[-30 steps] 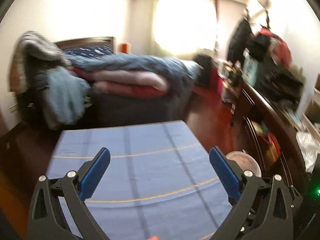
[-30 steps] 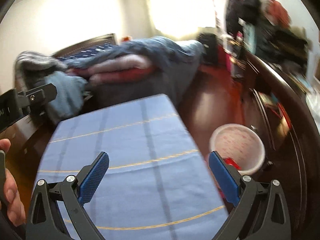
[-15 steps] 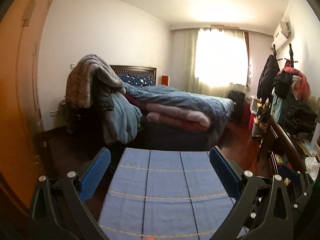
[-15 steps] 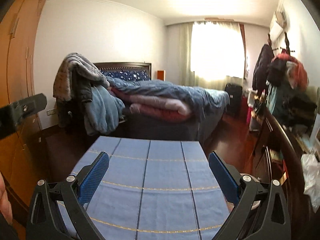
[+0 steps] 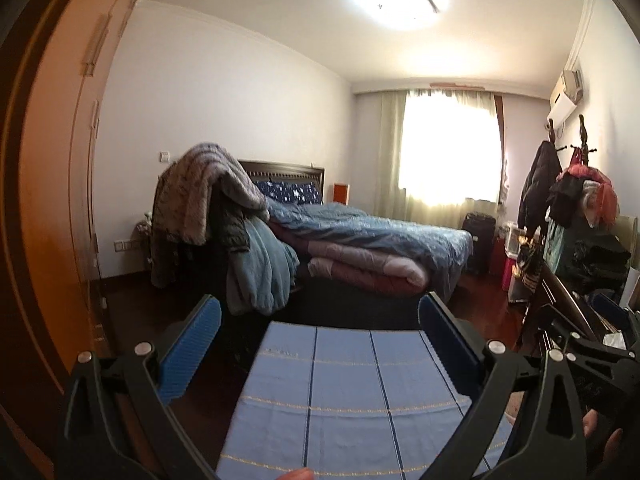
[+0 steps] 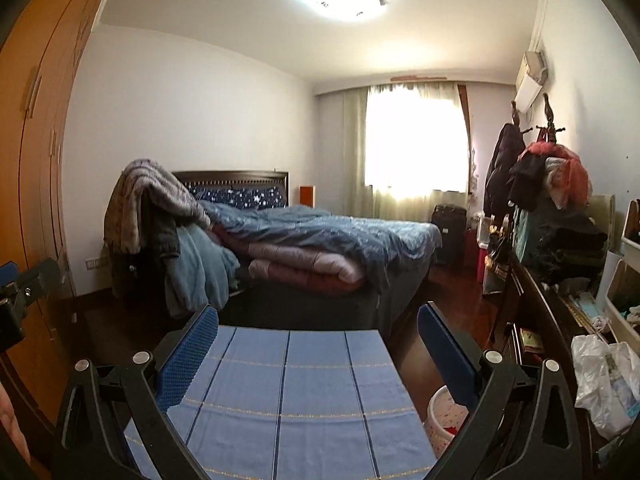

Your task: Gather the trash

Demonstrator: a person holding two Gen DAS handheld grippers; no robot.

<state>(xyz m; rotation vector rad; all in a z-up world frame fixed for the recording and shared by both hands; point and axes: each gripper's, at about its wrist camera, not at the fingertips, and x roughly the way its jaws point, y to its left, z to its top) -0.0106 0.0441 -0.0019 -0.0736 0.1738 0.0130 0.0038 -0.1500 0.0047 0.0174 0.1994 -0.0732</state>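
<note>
Trash bin (image 6: 442, 420) beside blue-clothed table (image 6: 296, 384), red scrap inside.

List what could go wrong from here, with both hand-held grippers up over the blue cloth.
1. Both the left hand-held gripper and the right hand-held gripper are open and empty, aimed at the bed; no trash shows on the blue cloth, so pieces could be missed.
2. The white bin sits low beside the cloth's right edge, half hidden behind the right finger; a drop may miss it.
3. The white plastic bag among the clutter at right could be mistaken for trash.
</note>
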